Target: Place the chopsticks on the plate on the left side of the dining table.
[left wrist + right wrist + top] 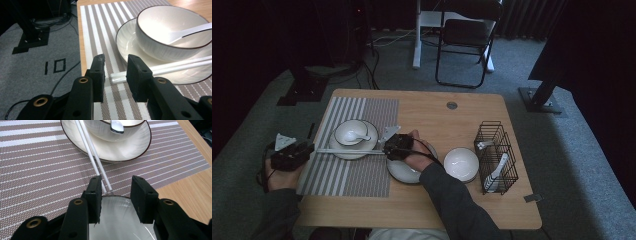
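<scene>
On the striped placemat (343, 172) your pair of white chopsticks (347, 151) lies flat, its middle resting across the near rim of the plate (343, 151) that carries the bowl (350, 132) with the white spoon (362, 136) in it. Your left gripper (292, 155) hangs at the counter's (452, 125) left edge, fingers (98, 72) released, with the chopsticks' one end showing in the gap between them in the left gripper view and neither pad touching it. Your right gripper (398, 146) sits over the second plate (404, 172), just off the placemat's right edge, fingers (95, 192) also released; the chopsticks' other end lies just ahead of the left finger, not pinched. Watch what crowds you: the dish stack sits right behind the sticks, and the empty plate is directly under your right hand. Farther right stand a second white bowl (461, 164) and a black wire rack (496, 156) with white spoons (497, 170) in it, well apart from the chopsticks.
</scene>
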{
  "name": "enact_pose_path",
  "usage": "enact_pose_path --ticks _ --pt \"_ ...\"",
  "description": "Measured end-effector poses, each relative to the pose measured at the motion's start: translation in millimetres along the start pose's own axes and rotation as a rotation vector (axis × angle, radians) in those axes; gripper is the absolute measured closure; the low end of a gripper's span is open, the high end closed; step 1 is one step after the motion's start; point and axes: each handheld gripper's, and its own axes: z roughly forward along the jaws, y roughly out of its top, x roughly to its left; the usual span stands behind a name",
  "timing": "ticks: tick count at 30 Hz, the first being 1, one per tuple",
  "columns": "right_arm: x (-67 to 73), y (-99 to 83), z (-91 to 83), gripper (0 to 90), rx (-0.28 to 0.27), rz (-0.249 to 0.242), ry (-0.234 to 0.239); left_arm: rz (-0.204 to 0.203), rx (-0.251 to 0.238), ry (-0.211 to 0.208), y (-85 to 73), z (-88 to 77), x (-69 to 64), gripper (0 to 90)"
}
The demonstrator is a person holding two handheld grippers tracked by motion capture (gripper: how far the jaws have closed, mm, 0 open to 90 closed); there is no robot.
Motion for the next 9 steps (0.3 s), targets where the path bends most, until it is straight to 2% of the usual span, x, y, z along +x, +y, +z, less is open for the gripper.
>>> enact_pose_path --ticks 9 --pt "-0.8 -4.8 -2.4 60.7 0.001 0.007 -0.002 0.008 -0.009 -0.009 3.4 0.1 -5.3 68.3"
